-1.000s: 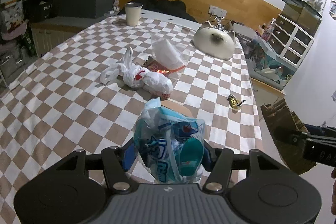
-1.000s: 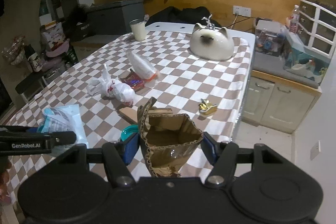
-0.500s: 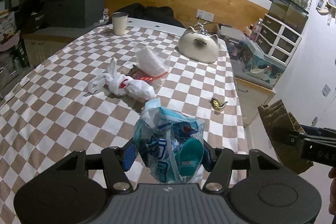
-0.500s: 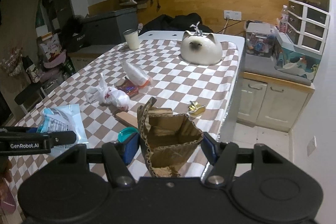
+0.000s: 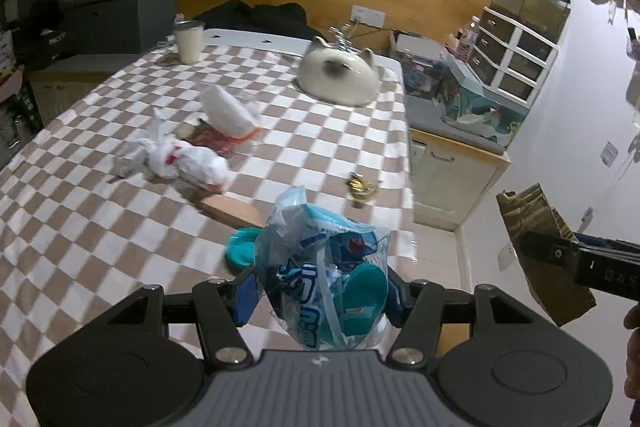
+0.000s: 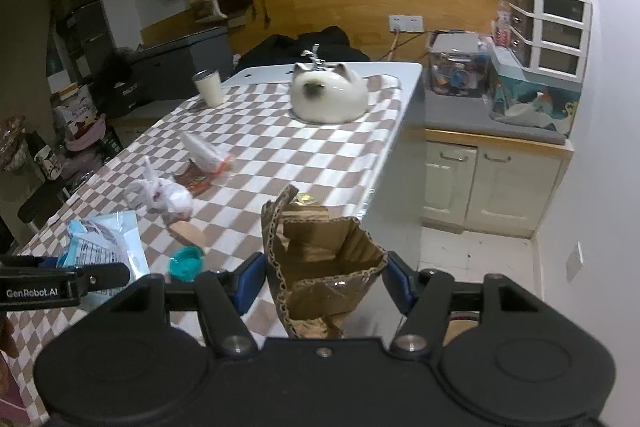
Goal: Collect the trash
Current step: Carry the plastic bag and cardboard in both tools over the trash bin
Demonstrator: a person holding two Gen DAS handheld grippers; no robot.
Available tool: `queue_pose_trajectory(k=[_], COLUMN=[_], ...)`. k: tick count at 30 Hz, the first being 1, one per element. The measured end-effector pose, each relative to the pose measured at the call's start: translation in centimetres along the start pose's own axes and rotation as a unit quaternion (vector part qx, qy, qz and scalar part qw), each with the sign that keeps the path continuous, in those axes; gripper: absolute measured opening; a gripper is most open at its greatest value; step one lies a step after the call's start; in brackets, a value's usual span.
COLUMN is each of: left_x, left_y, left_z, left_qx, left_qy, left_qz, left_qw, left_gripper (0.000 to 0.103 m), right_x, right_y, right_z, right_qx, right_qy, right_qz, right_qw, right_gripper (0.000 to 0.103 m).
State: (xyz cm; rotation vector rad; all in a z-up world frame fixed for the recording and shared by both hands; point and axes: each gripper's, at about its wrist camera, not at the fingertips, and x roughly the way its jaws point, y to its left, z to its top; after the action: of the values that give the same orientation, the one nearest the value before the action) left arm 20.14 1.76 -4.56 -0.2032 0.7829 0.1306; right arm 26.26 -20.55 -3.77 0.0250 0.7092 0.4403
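a: what have i got in each hand right now?

b: your left gripper (image 5: 322,297) is clamped on a crumpled blue plastic bag (image 5: 324,267) with a teal lid inside it, held above the near edge of the checked table (image 5: 80,227). your right gripper (image 6: 324,285) is clamped on a torn piece of cardboard (image 6: 320,259), out past the table's corner over the floor.

a: i'd judge both are light. the bag is soft and slick, so i squeeze the bunched middle, not a loose flap. the cardboard is stiff but folds along its creases; i'd hold it across the folded body, as it sits now.

b: agreed. more trash is on the table: a knotted white bag (image 5: 180,163), a clear wrapper (image 5: 230,113) lying on a red packet (image 5: 214,141), a teal lid (image 6: 185,262), a flat tan strip (image 5: 232,211) and a small gold wrapper (image 5: 362,185).

a: the white bag i'd take by the knot. the flat strip looks awkward; i'd pinch it at an edge. the gold wrapper is small and probably slippery.

b: the cat-shaped bowl (image 6: 328,97) and the cup (image 6: 210,87) at the far end look breakable. i'd leave them.
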Motion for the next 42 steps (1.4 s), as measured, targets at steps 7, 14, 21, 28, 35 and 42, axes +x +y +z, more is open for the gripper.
queue_pose_trajectory(k=[7, 14, 21, 28, 35, 42], left_x=[1.9, 4.6, 7.8, 12.2, 17.8, 24.1], left_y=[-5.2, -10.0, -14.9, -19.1, -22.0, -23.5], left_z=[0.2, 0.4, 0.3, -1.0, -3.3, -6.2], left_qx=[0.011, 0.026, 0.050, 0.077, 0.101, 0.120], left_qy=[0.013, 0.029, 0.052, 0.095, 0.164, 0.236], left_qz=[-0.010, -0.025, -0.047, -0.076, -0.098, -0.098], left_qw=[0.9998, 0.9989, 0.9963, 0.9896, 0.9764, 0.9593], left_gripper=[0.060, 0.060, 0.060, 0.060, 0.060, 0.060], right_x=[-0.2, -0.4, -0.4, 0.5, 2.7, 6.1], right_y=[-5.6, -11.1, -16.5, -21.3, -24.8, -26.8], right_z=[-0.1, -0.3, -1.2, -3.0, -5.9, -9.2], right_qx=[0.018, 0.035, 0.062, 0.092, 0.130, 0.166], right_qy=[0.009, 0.017, 0.028, 0.053, 0.095, 0.148], right_qz=[-0.008, -0.025, -0.049, -0.077, -0.106, -0.113], right_qw=[1.000, 0.999, 0.996, 0.991, 0.981, 0.968], right_gripper=[0.065, 0.065, 0.065, 0.065, 0.065, 0.065])
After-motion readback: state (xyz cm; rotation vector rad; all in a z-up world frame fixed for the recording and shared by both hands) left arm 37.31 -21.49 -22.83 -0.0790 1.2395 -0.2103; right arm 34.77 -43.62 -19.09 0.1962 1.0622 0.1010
